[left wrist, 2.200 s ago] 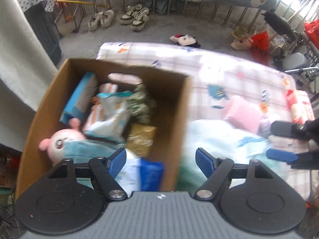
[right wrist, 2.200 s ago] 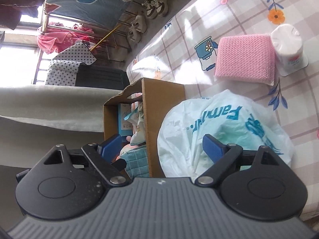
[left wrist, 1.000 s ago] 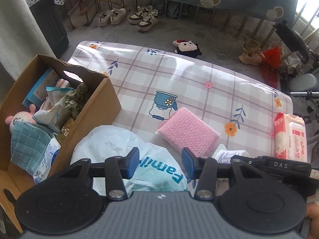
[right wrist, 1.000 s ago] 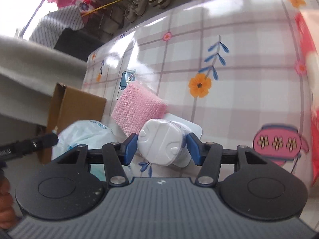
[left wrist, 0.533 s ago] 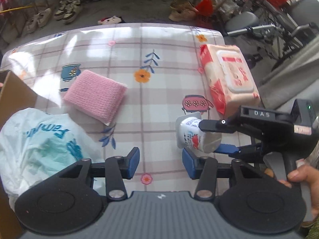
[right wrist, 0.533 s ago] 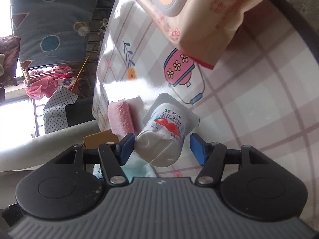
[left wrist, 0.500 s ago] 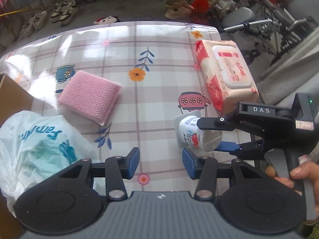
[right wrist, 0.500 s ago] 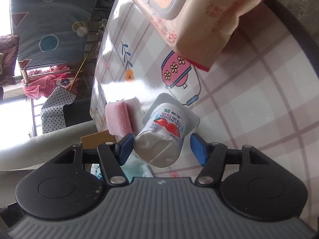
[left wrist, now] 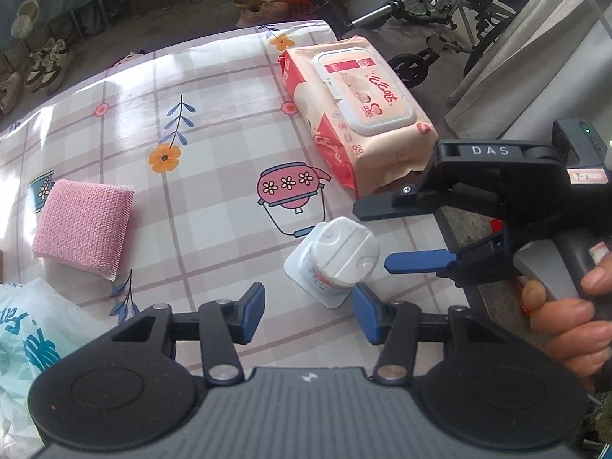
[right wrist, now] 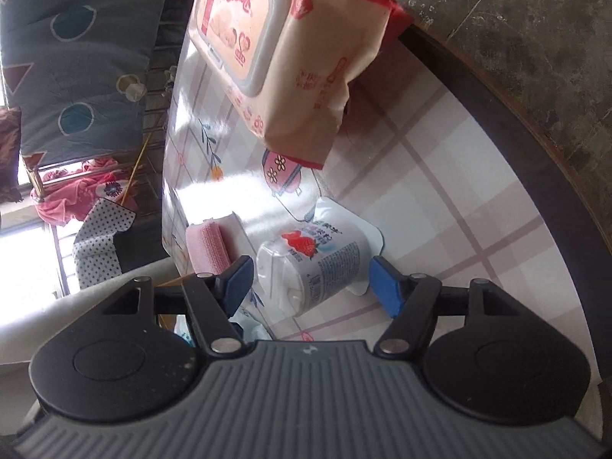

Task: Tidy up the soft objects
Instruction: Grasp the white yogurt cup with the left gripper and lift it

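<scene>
Yogurt cup upside down on the bench, both tools spread wide around it.

Left wrist view: the left tool (left wrist: 308, 313) stands wide and holds nothing, just short of the yogurt cup (left wrist: 341, 258), which rests lid-down near the bench (left wrist: 214, 199) edge. The right tool (left wrist: 386, 235), marked "DAS" and gripped by a hand (left wrist: 570, 317), has its fingers apart on either side of the cup. Only this view shows the whole pink sponge (left wrist: 82, 227) and the white plastic bag (left wrist: 34, 348) with blue print. Right wrist view: the right tool (right wrist: 311, 281) brackets the cup (right wrist: 315, 264) without pinching it; here alone its strawberry label shows, its text too small to read. The wet-wipes pack (right wrist: 275, 57) lies beyond.
</scene>
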`<action>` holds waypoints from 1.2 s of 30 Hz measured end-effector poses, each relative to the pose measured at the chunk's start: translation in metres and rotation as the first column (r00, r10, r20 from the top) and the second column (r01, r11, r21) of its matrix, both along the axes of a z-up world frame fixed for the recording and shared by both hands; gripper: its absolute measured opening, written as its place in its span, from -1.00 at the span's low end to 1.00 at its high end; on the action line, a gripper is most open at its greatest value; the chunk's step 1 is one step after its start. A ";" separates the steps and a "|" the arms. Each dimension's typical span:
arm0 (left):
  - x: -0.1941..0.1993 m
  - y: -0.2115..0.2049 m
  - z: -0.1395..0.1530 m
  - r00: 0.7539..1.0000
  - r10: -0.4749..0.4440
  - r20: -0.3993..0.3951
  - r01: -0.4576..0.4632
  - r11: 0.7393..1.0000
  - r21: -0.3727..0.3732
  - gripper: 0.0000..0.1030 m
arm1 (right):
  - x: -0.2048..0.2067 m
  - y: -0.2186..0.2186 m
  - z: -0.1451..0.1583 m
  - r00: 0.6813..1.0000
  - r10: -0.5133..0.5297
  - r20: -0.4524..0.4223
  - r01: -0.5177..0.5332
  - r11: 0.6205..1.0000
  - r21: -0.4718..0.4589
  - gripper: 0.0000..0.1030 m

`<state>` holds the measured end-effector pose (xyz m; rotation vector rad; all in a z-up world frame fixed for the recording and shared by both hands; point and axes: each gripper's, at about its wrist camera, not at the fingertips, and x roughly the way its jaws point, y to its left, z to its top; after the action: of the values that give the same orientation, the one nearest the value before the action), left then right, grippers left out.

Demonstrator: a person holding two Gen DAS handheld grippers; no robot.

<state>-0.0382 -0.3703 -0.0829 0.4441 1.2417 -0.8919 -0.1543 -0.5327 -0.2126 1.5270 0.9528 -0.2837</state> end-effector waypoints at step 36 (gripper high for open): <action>0.068 0.032 -0.010 0.722 0.259 -0.642 -0.475 0.860 -0.186 -0.04 | -0.037 0.004 -0.035 0.939 -0.326 0.111 0.270 0.896 0.352 0.80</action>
<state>0.0296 -0.3381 -0.0931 -0.4117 1.6363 -0.8949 -0.1914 -0.5285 -0.2479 1.9817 0.6496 -0.2147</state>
